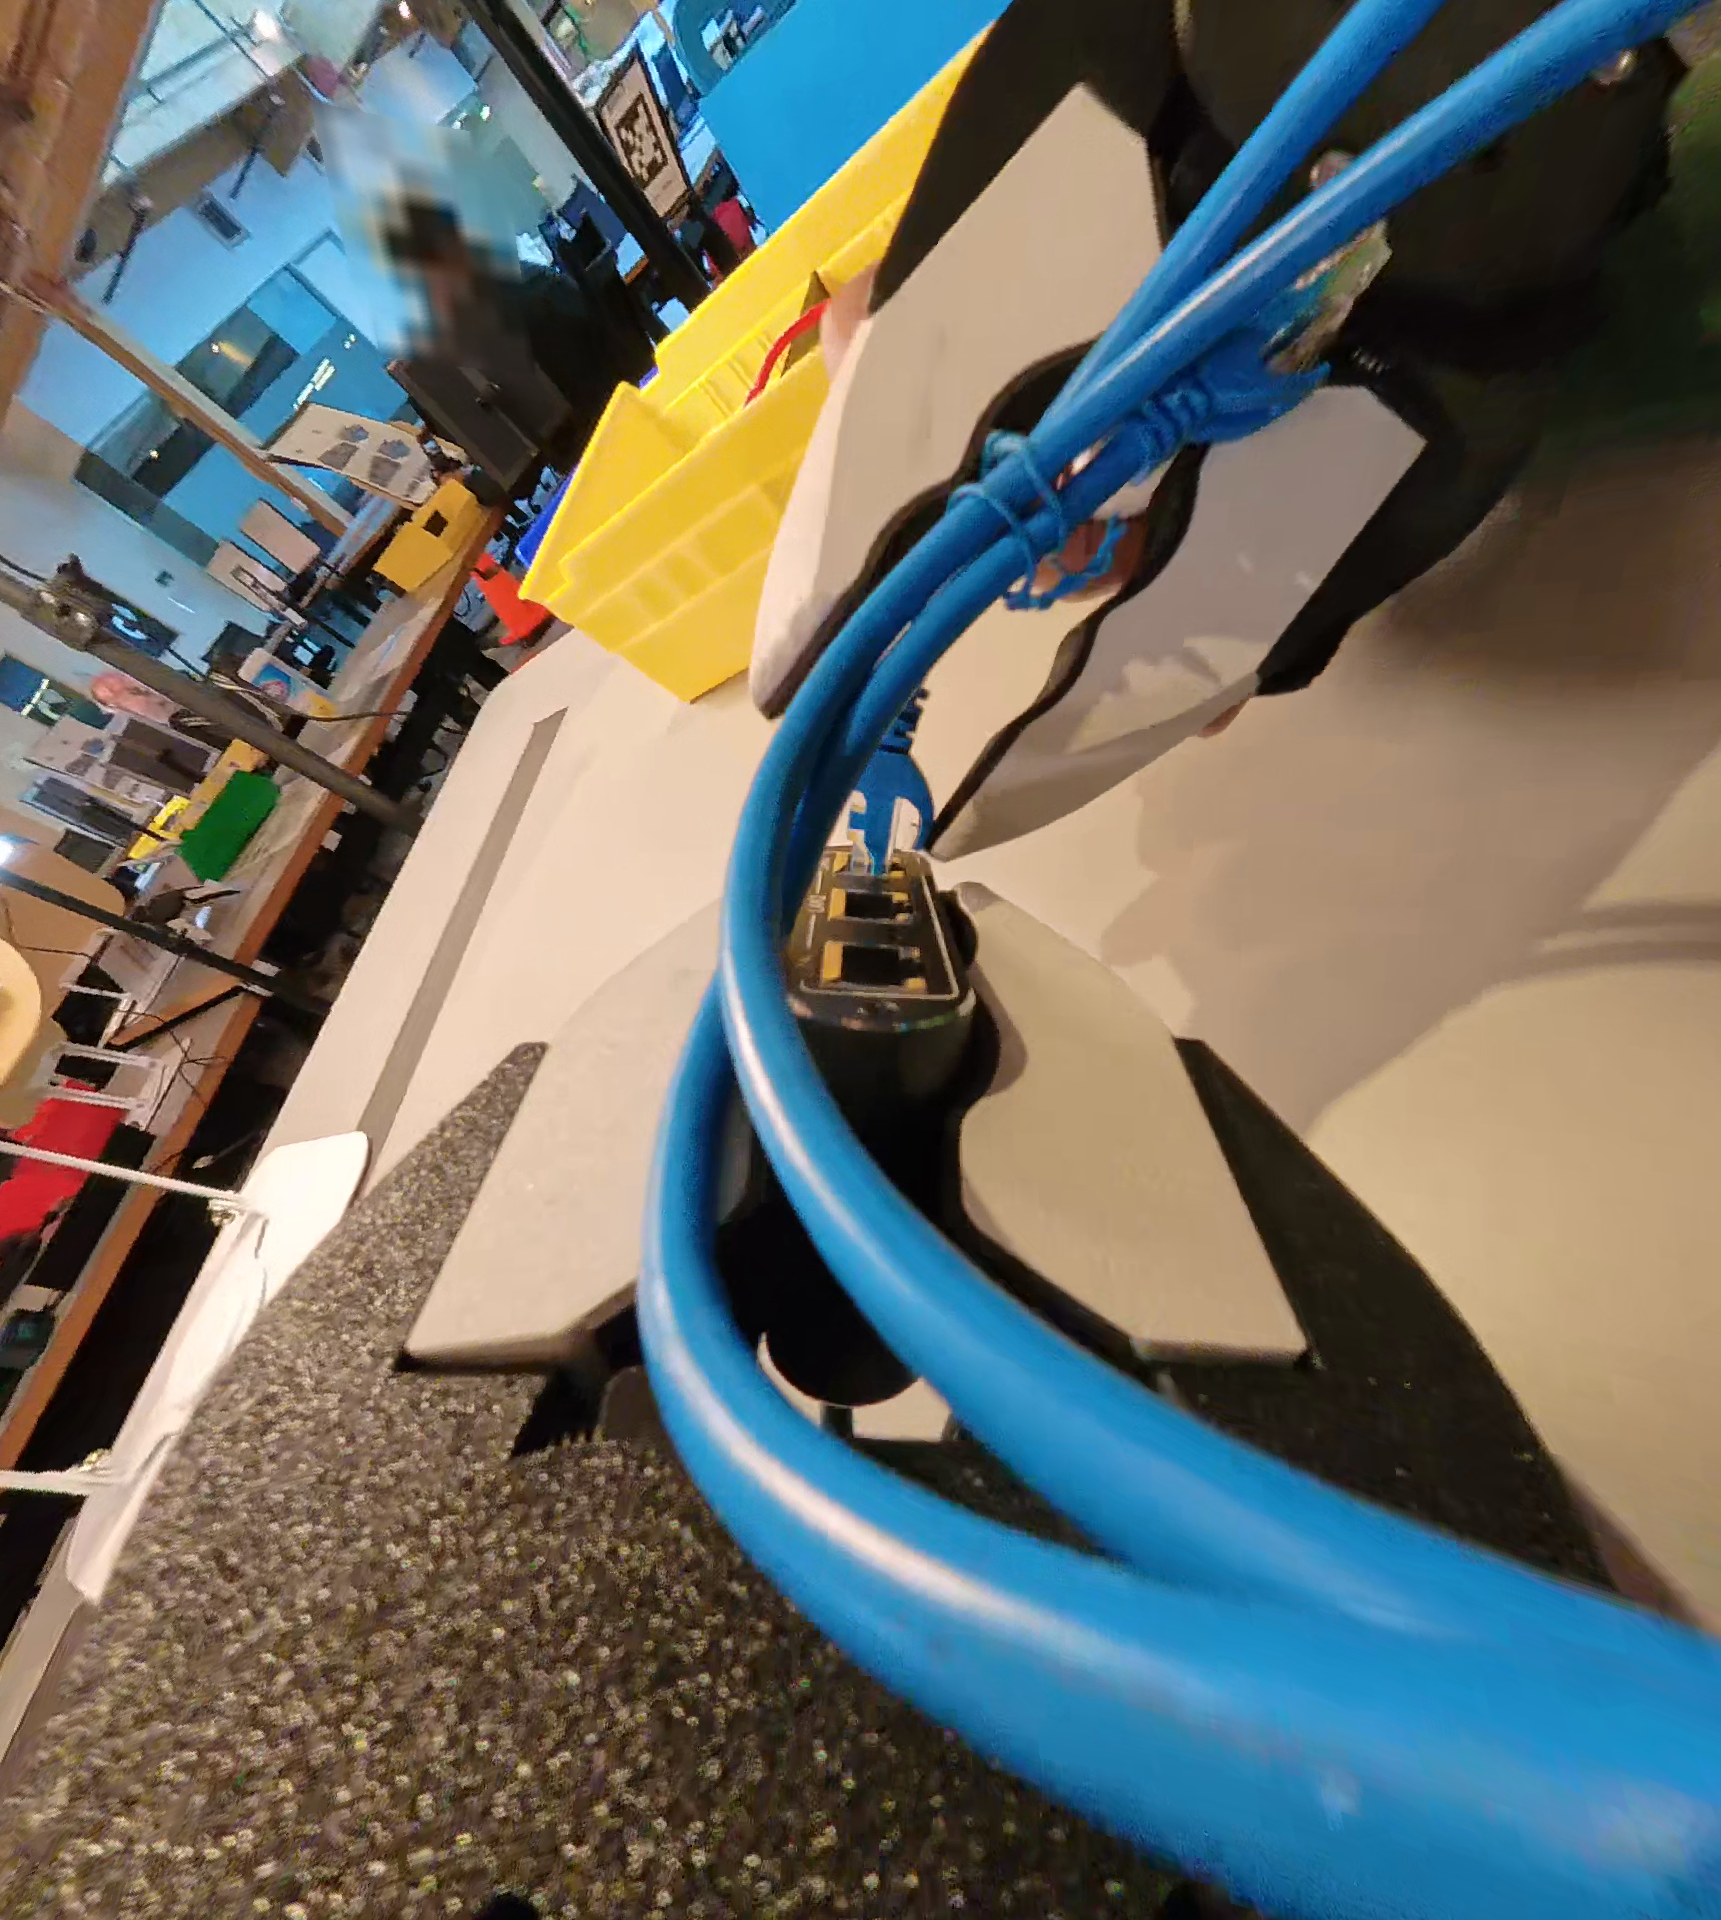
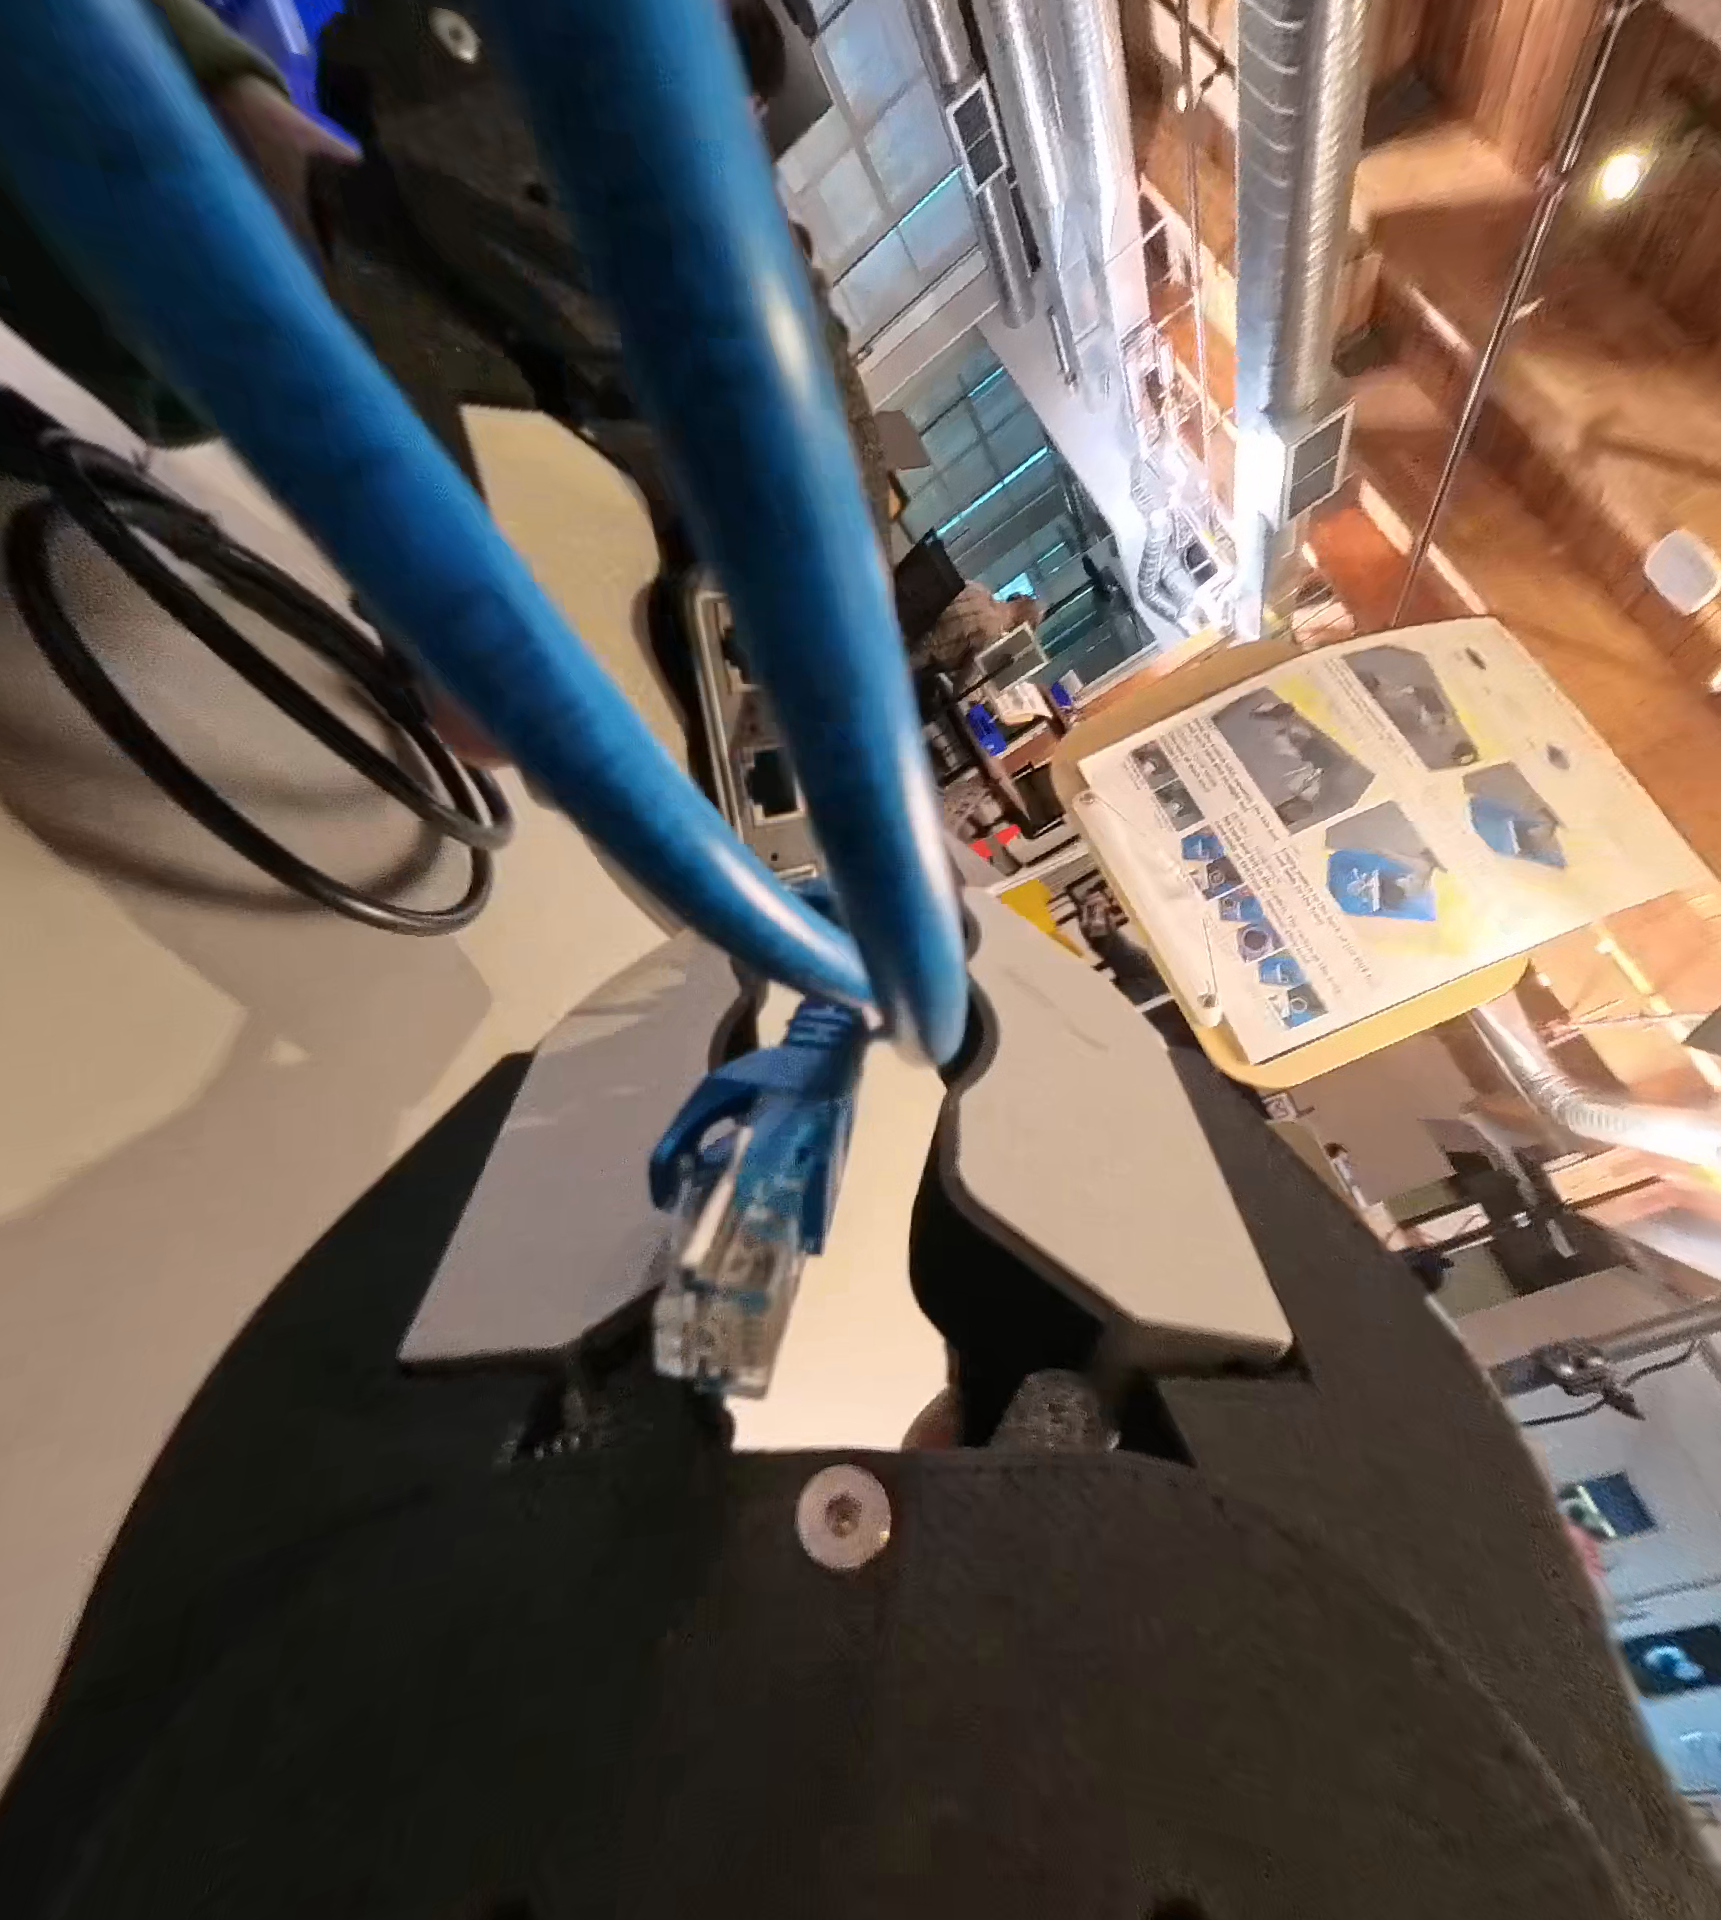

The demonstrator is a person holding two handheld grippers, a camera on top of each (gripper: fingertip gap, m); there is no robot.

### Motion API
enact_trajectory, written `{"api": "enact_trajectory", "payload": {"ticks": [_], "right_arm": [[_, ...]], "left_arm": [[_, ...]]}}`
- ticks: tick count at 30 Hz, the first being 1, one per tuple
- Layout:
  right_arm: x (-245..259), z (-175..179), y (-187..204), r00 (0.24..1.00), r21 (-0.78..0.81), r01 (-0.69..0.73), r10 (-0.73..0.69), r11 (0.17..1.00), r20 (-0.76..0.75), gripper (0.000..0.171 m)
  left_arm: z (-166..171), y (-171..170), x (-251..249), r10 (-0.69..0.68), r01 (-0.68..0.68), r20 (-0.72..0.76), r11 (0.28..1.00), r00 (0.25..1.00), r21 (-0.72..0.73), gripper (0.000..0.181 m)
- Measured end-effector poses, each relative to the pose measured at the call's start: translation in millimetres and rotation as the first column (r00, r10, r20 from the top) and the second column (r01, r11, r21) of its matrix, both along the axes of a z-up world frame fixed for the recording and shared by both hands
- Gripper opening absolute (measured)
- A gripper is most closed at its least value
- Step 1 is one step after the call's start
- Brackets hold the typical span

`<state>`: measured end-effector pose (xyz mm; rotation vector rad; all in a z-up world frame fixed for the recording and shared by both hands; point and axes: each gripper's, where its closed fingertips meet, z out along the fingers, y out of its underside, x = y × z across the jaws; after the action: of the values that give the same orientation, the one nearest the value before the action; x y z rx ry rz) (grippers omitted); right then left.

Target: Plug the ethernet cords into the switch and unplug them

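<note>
A pale grey table [image 1: 1458, 935] takes up most of the left wrist view, with a row of yellow bins [image 1: 690, 499] standing on it farther off. Thick blue ethernet cords [image 1: 939, 1403] loop across the front of that view and run up toward the right gripper [image 1: 1043, 582], which shows beyond. The left gripper [image 1: 877, 997] has its two grey fingers [image 1: 1095, 1174] closed around the small black switch [image 1: 877, 966], whose port side faces up; two ports stand empty and a blue plug [image 1: 892, 805] sits at the port beyond them, though whether it is fully seated cannot be told.

In the right wrist view the right gripper [image 2: 923, 1029] is nearly closed, its fingertips pinching two blue cords [image 2: 731, 520] where they bend together. A loose blue plug [image 2: 742, 1216] with a clear tip hangs from that pinch, between the fingers, pointing back toward the camera. Beyond the tips the switch [image 2: 762, 769] shows a port, and a coil of black cable [image 2: 243, 727] lies on the table [image 2: 56, 1039] to the left
</note>
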<state>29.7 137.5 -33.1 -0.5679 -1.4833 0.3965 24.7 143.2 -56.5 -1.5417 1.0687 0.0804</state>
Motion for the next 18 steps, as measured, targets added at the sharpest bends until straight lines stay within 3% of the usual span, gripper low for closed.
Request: {"api": "enact_trajectory", "payload": {"ticks": [11, 18], "right_arm": [[0.0, -12.3, 0.8, 0.998, 0.051, -0.006, 0.003, 0.999, 0.062, 0.028], [-0.6, -11.6, 0.9, 0.996, 0.123, 0.039, -0.049, 0.992, 0.072, 0.021]], "left_arm": [[-12.9, 3.0, -3.4, 0.029, -0.031, -0.069, 0.999, 0.997, -0.036, 0.028], [-12.1, 4.3, -3.7, 0.034, -0.035, -0.028, 0.998, 0.999, -0.049, 0.028]]}}
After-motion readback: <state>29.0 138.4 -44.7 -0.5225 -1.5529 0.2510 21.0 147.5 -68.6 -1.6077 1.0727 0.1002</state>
